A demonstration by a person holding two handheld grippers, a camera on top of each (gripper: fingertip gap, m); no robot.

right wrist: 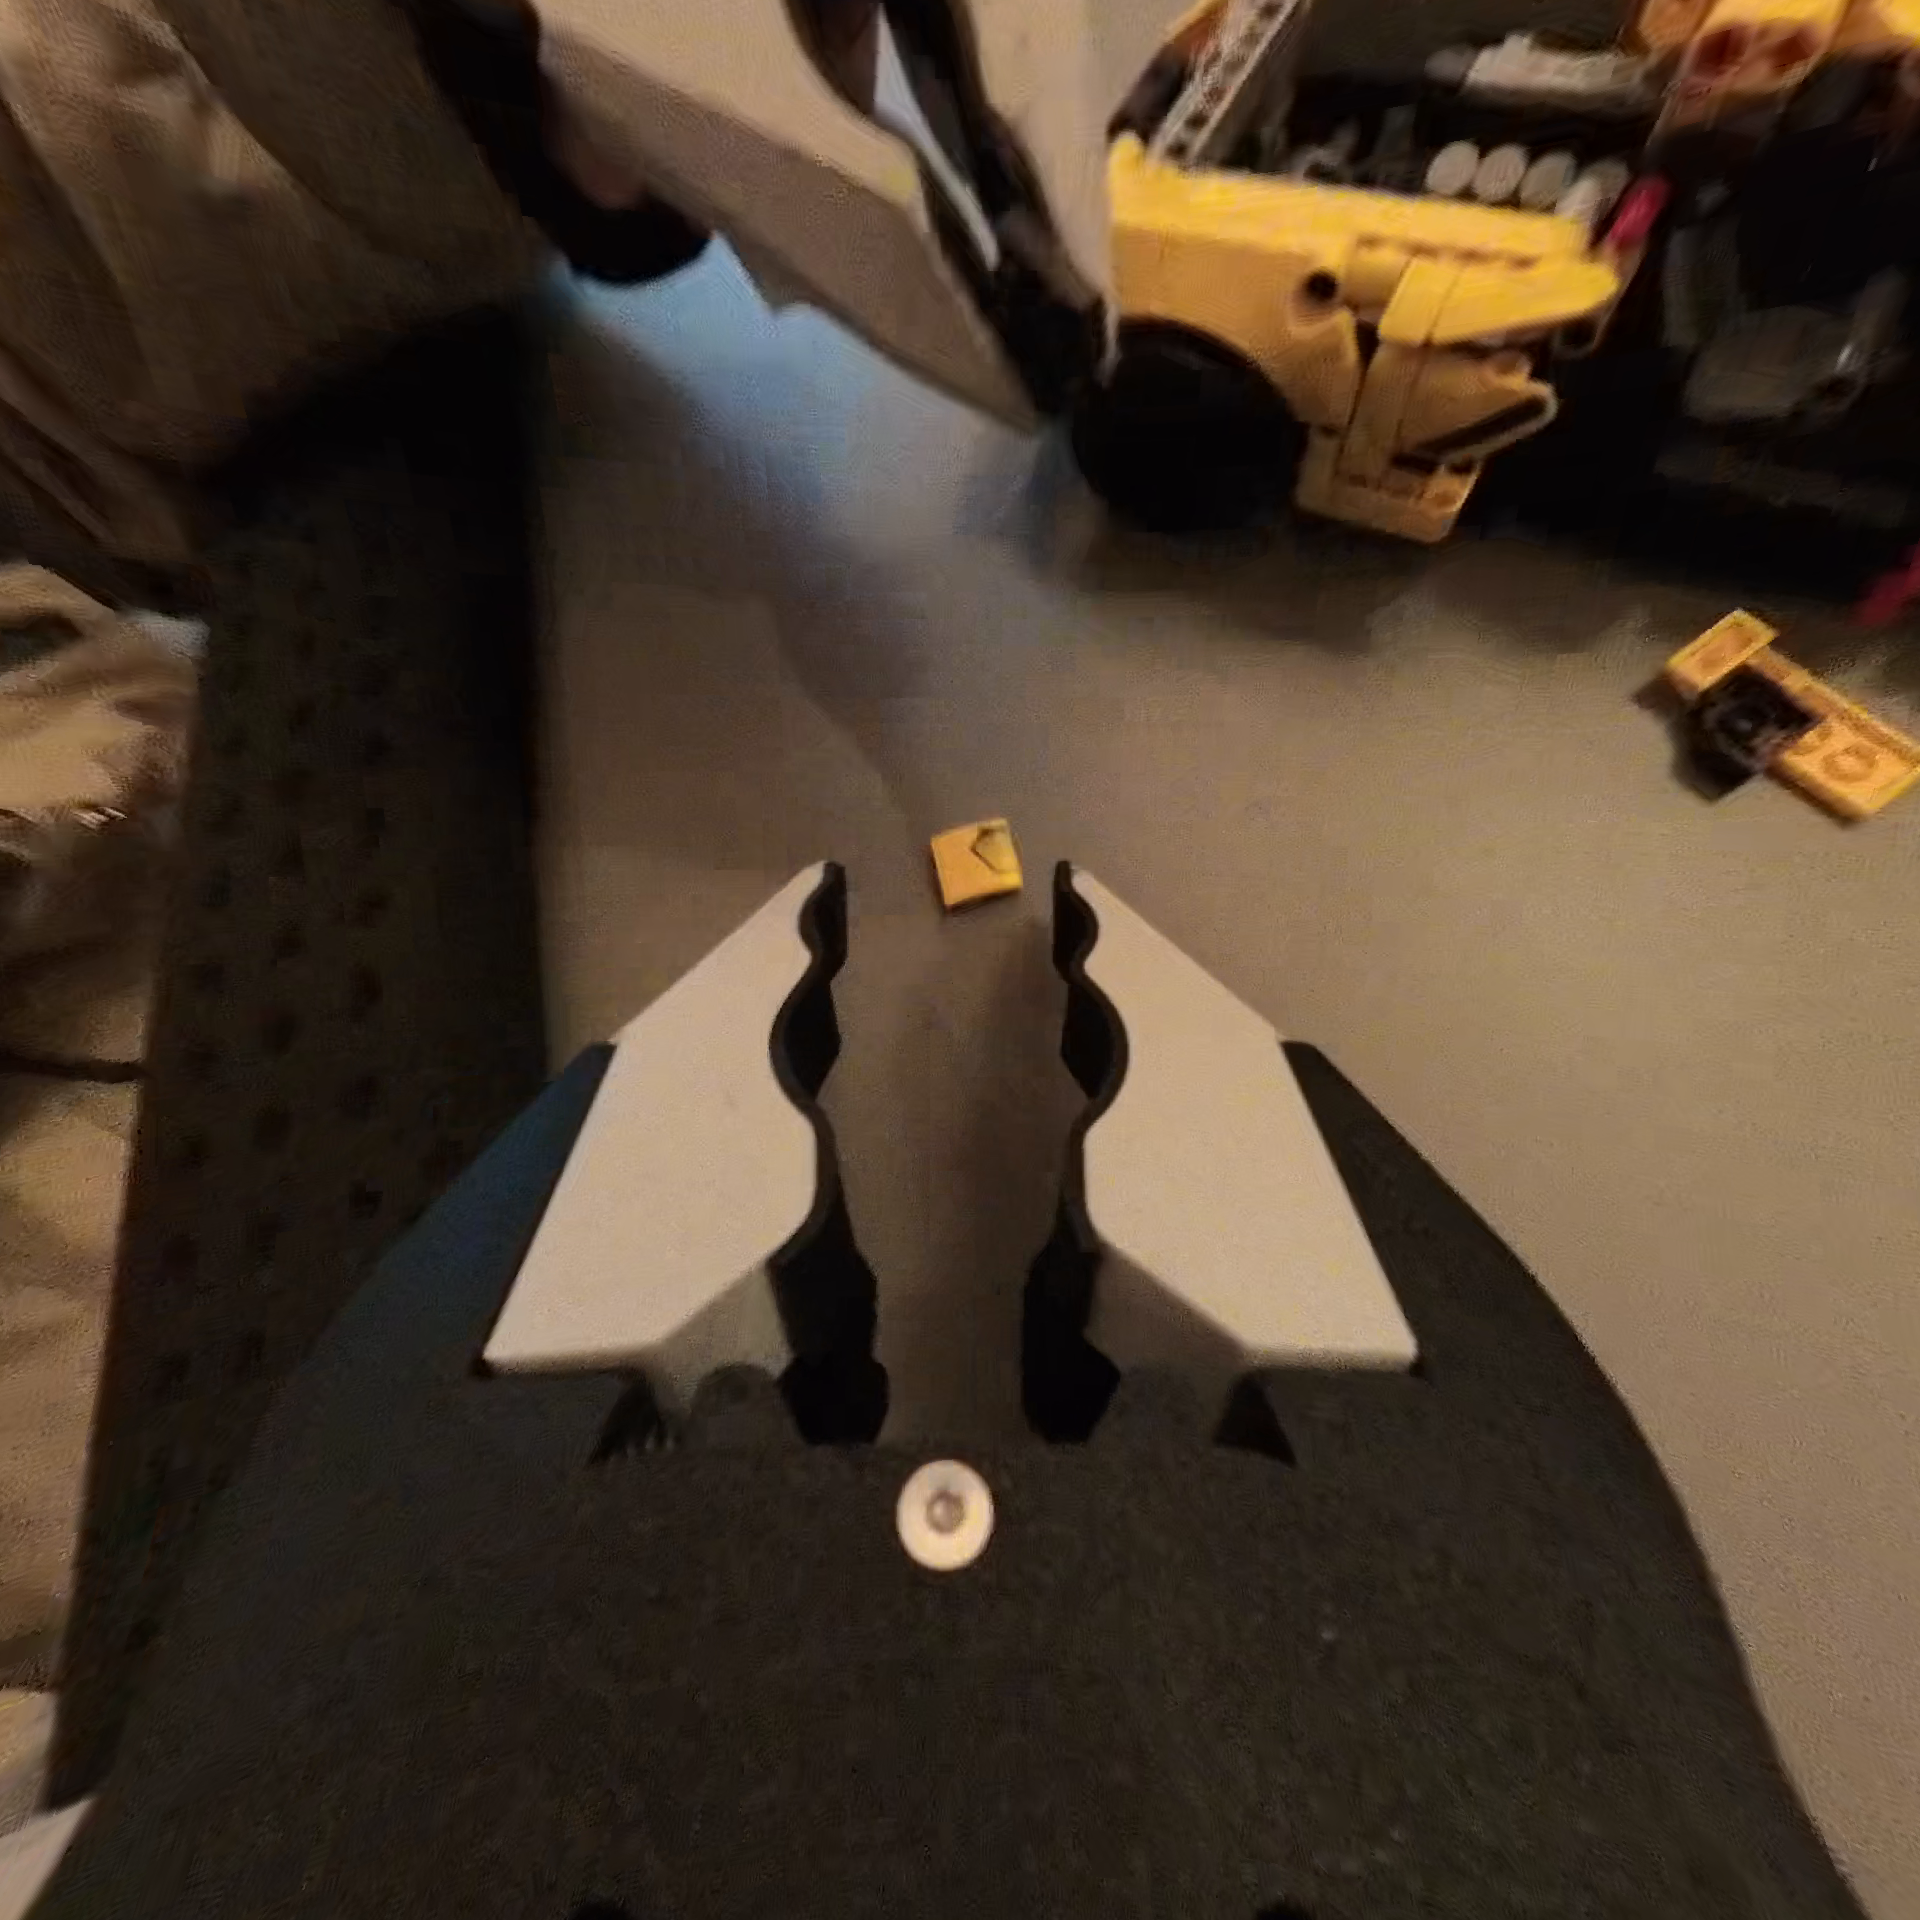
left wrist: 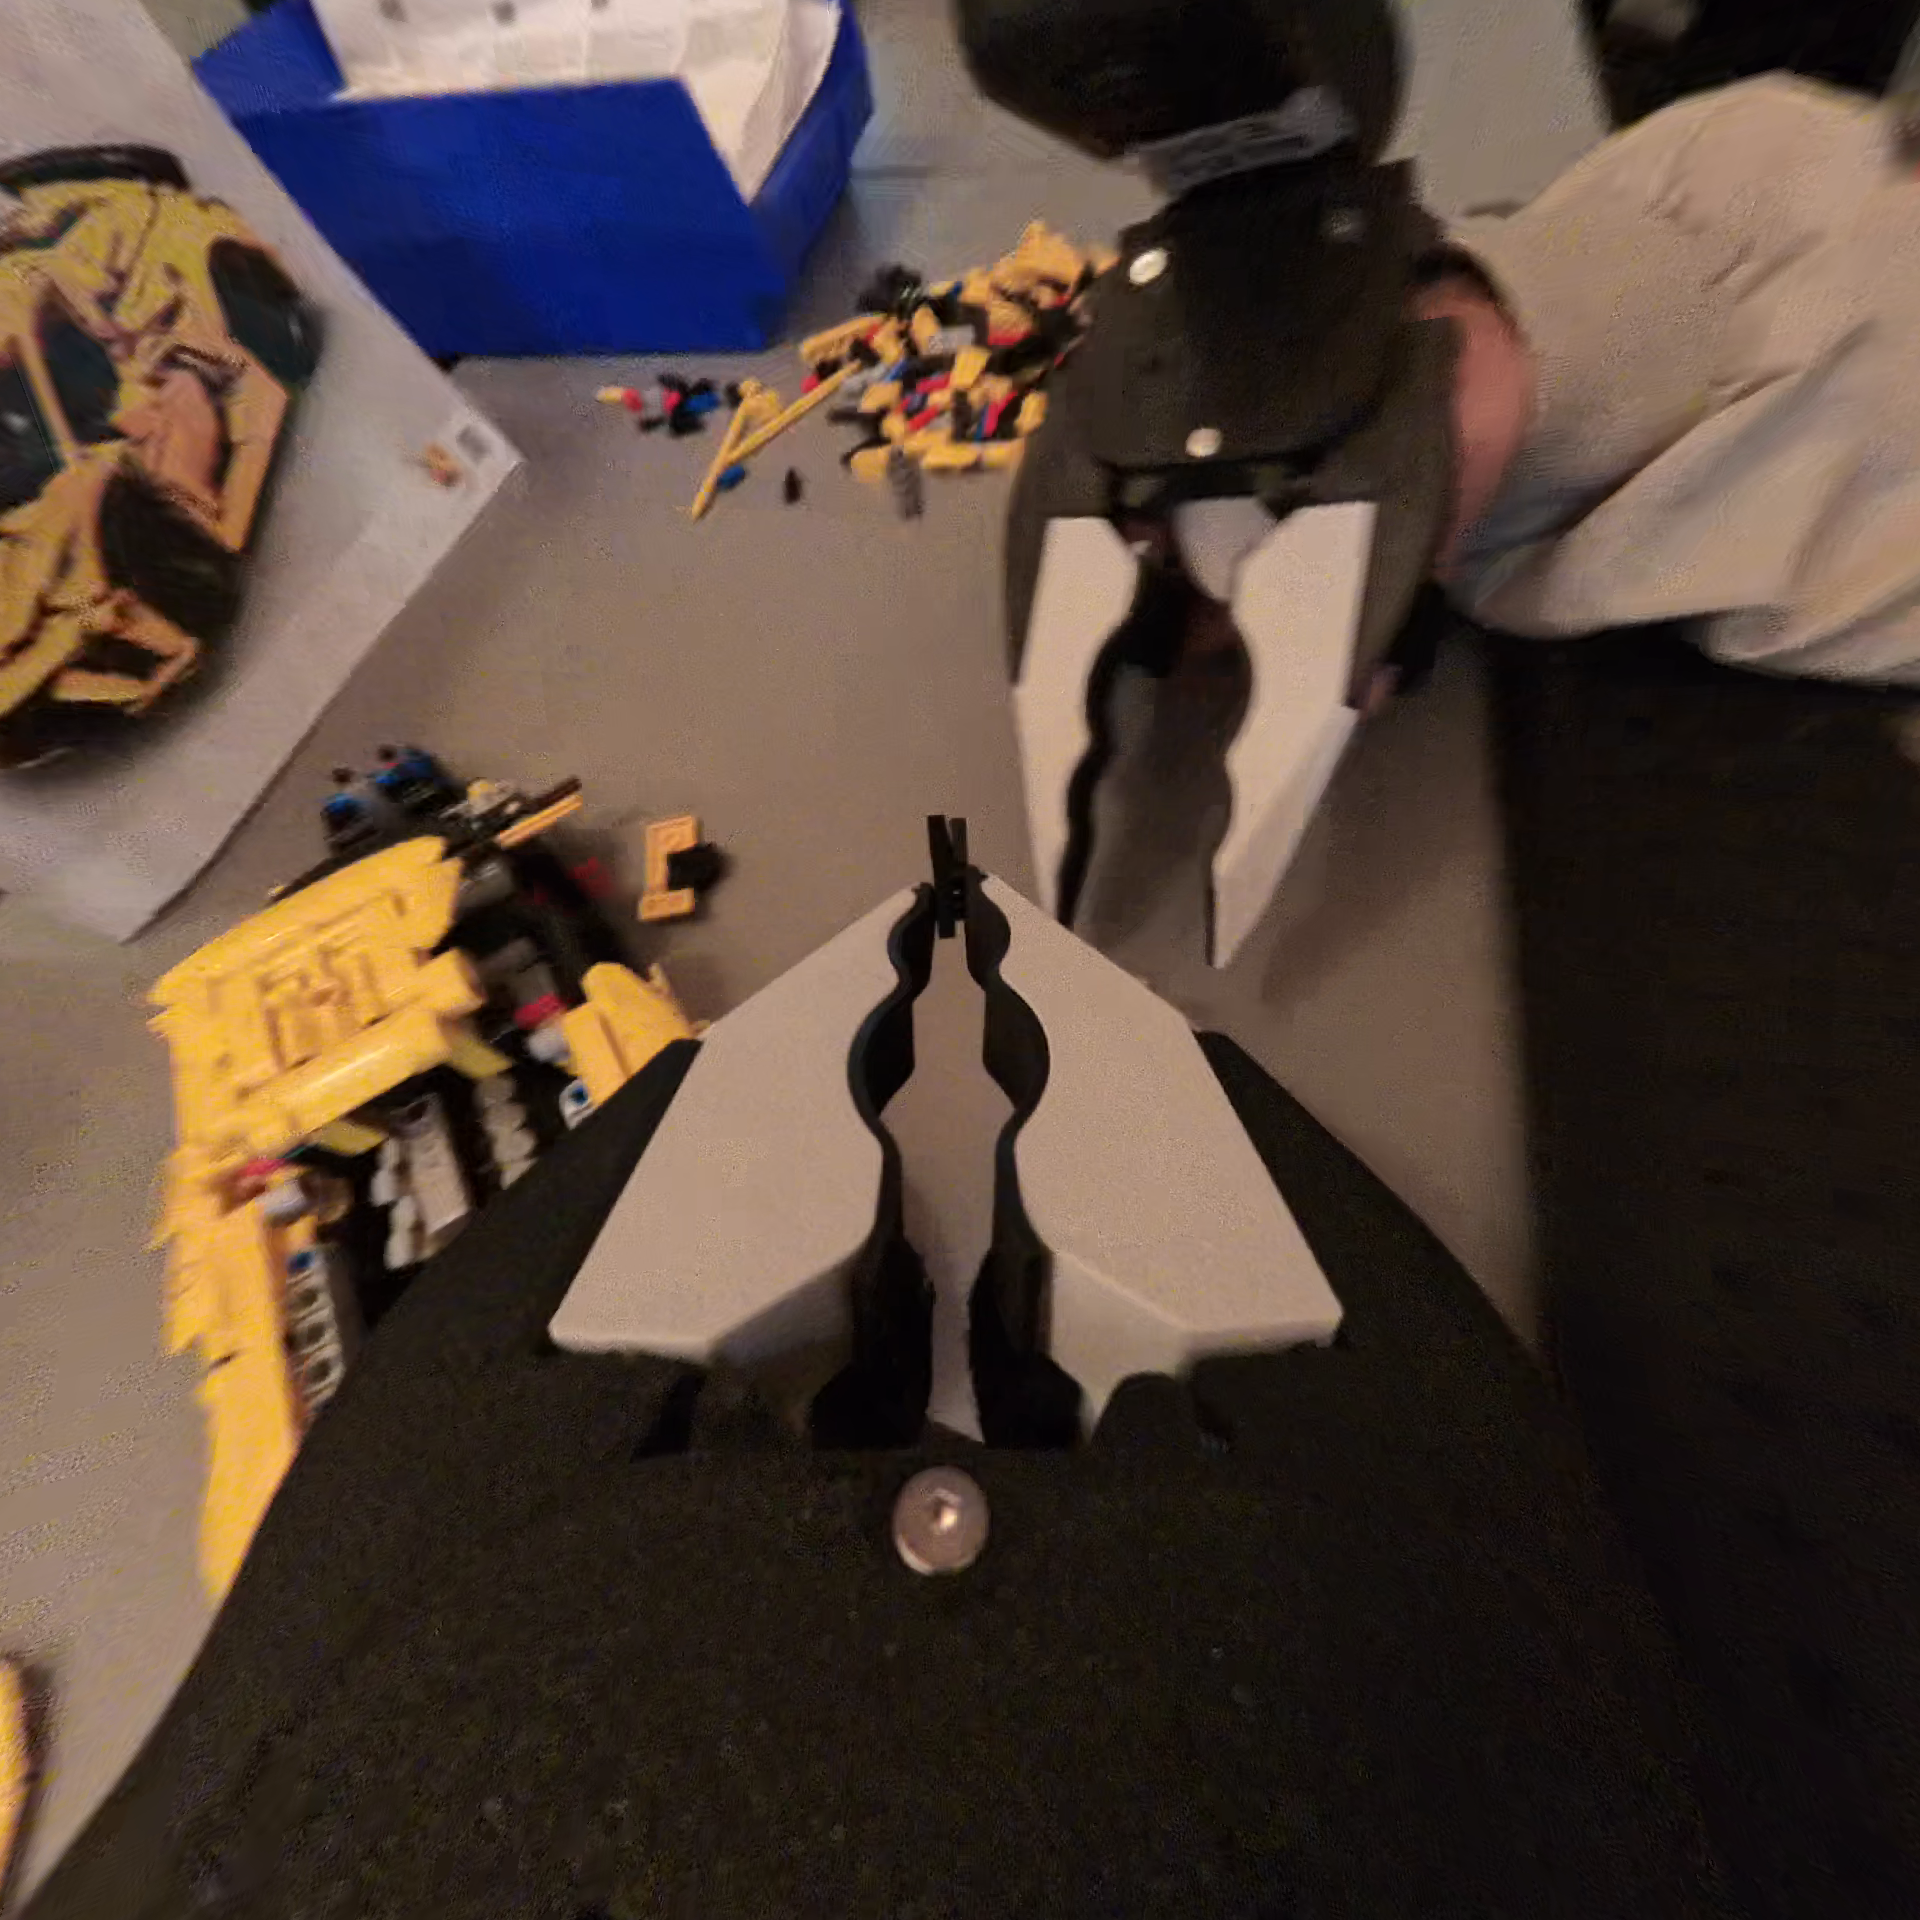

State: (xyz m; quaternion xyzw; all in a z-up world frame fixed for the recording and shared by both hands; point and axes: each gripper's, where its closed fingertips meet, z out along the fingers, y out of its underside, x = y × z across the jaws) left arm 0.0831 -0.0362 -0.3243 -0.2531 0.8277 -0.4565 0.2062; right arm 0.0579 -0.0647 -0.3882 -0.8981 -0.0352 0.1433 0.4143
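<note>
Left wrist view: left gripper (left wrist: 948, 902) fingers pinching small black plastic pin (left wrist: 948, 871) | right gripper (right wrist: 948, 883) fingers spread over small yellow plastic tile (right wrist: 977, 862) on grey worktop (right wrist: 1351, 1039) | advice: centre fingers astride tile before closing.

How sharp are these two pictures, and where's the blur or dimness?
Left wrist view: dim warm light; left gripper and its small black piece fairly sharp, yellow model car and right gripper motion-smeared. Right wrist view: right gripper and small yellow piece clear, edges smeared and bowed.

No legible writing anywhere
</note>
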